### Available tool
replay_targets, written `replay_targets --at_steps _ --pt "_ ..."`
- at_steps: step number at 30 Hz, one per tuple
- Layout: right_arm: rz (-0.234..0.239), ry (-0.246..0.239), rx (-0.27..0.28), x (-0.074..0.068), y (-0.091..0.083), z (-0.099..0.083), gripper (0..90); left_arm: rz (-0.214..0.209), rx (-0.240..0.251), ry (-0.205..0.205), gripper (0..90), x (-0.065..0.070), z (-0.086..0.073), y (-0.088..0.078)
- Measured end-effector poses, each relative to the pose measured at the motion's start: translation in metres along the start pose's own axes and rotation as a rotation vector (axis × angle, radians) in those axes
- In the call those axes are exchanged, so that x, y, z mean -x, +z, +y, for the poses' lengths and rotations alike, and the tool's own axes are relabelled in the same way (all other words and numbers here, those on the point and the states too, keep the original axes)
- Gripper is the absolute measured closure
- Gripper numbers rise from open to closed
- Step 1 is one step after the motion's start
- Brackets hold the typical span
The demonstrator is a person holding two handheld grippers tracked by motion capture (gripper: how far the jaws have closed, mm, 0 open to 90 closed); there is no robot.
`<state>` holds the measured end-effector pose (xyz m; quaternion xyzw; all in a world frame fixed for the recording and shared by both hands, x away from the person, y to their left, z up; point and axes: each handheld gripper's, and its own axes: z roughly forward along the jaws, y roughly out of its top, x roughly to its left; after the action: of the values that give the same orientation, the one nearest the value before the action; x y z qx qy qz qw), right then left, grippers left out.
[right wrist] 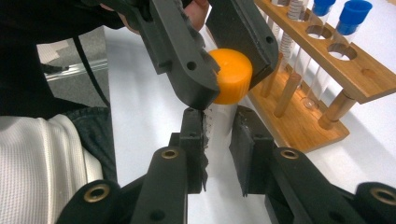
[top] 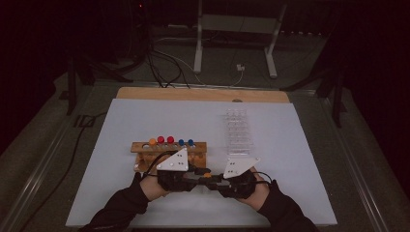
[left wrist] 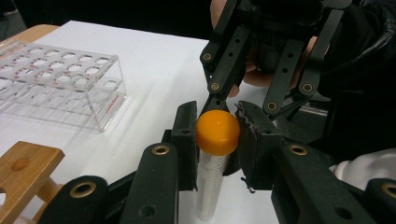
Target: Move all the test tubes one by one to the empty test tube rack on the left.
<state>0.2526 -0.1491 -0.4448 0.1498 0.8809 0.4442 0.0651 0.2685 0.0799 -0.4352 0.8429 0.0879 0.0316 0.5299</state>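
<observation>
Left gripper (left wrist: 217,135) has its pads pressed against the orange cap (left wrist: 217,132) of a clear graduated tube (left wrist: 209,186), while the right gripper (right wrist: 218,140) pinches the tube's body just below that cap. In the high view both grippers meet nose to nose near the front edge of the surface, the left gripper (top: 193,177) and the right gripper (top: 216,178) touching the same tube between them, each held by a hand in a black glove with a dark sleeve. The tube is held off the surface, just in front of the wooden rack (top: 169,153).

That wooden rack stands left of the middle of the surface and holds capped tubes upright in its holes: one orange cap, two red caps (top: 165,139) and two blue caps (top: 185,142) in a row. In the right gripper view two blue-capped tubes (right wrist: 352,11) sit in the rack's top board beside at least one vacant hole. A clear plastic rack (top: 238,133) with many small holes lies toward the right, running back toward the far edge; I see no tubes in it.

The surface is a white sheet (top: 145,116) laid on a wooden table (top: 203,94) whose bare strip shows along the far edge. Beyond it the room is dim, with black cables (top: 159,67) on a grey floor and the white legs of a stand (top: 197,43).
</observation>
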Motion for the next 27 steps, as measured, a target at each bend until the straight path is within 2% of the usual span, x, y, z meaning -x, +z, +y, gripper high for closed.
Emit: replay_targets --at_steps 5,18,22,25,27 --pt "0.0 0.008 0.004 0.001 0.0 -0.001 75.3 0.002 -0.002 0.006 71.7 -0.001 0.0 0.0" --pt "-0.022 -0.016 0.027 0.0 -0.001 0.0 72.5 0.011 0.015 0.008 71.8 -0.001 0.002 -0.003" --pt "-0.027 -0.001 0.028 0.001 -0.003 -0.001 54.2 0.026 0.021 0.01 71.8 -0.003 0.004 -0.008" --pt "-0.061 0.016 0.028 0.003 -0.005 -0.002 38.9 0.035 0.025 0.008 71.8 -0.005 0.004 -0.012" --pt "-0.084 0.032 0.032 0.005 -0.006 -0.003 31.8 0.038 0.027 0.007 71.8 -0.005 0.005 -0.014"
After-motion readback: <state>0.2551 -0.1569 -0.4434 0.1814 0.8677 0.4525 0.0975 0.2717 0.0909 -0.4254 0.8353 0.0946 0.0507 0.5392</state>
